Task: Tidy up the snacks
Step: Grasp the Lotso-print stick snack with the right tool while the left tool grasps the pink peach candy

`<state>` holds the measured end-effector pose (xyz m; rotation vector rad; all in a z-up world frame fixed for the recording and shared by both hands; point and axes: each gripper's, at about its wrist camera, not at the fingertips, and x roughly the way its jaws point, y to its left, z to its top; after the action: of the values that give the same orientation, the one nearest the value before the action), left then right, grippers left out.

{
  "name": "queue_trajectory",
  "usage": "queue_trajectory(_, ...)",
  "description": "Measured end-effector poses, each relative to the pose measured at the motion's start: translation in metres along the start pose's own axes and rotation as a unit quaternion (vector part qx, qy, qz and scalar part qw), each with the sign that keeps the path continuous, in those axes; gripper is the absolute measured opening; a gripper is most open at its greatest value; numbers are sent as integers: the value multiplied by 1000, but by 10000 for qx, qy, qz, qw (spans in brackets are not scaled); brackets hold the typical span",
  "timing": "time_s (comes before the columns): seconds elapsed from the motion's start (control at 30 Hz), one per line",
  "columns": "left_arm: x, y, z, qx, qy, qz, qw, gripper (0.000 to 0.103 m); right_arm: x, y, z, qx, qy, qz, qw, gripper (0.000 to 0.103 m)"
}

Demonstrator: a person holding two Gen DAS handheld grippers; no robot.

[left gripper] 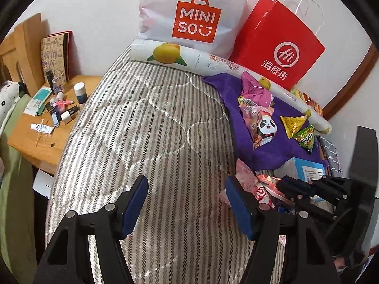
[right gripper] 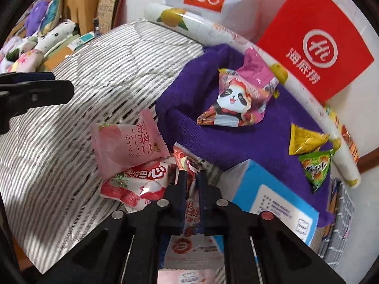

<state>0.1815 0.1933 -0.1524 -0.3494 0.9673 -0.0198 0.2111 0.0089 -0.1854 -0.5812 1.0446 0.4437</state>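
Observation:
Several snack packets lie on a purple towel (right gripper: 236, 142) on the striped quilt (left gripper: 142, 130): a panda packet (right gripper: 233, 101), a yellow triangular packet (right gripper: 305, 139) and a green one (right gripper: 316, 168). A pink peach packet (right gripper: 128, 142) and a red-and-white packet (right gripper: 142, 179) lie on the quilt by a blue box (right gripper: 272, 189). My right gripper (right gripper: 192, 177) points down, shut on a thin red-and-pink snack packet (right gripper: 191, 210) beside that box. It also shows in the left wrist view as the right gripper (left gripper: 291, 184). My left gripper (left gripper: 186, 184) hangs open over bare quilt, holding nothing.
A white MINISO bag (left gripper: 196, 19) and a red paper bag (left gripper: 281, 47) lean on the wall behind a rolled lemon-print sheet (left gripper: 170, 54). A wooden bedside table (left gripper: 30, 137) with cosmetics stands left. A wire basket (right gripper: 343, 213) sits at the right edge.

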Motion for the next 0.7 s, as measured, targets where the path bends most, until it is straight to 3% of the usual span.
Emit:
queue_trajectory(0.23,5,-27,-3,269,54,-261,9993,66,-44,-22,-20,490,-516,307,9970,5)
queue_trajectory(0.43,29,-60,-8,701,282,-167,9970,66,-87,-52,-73,985,-1033,574,9881,5)
queue_trajectory(0.53,43,-72,-12,950,394,11,9947,66,-94,-70,-104,1273,-1033,740,9837,5)
queue_trajectory(0.6,51,-79,-15,1081,466,113,9930,66,-95,-81,-125,1576,-1030,1098,9760,5)
queue_trajectory(0.7,61,-85,-18,1210,541,224,9909,66,-90,-85,-147,1695,-1016,981,9754,5)
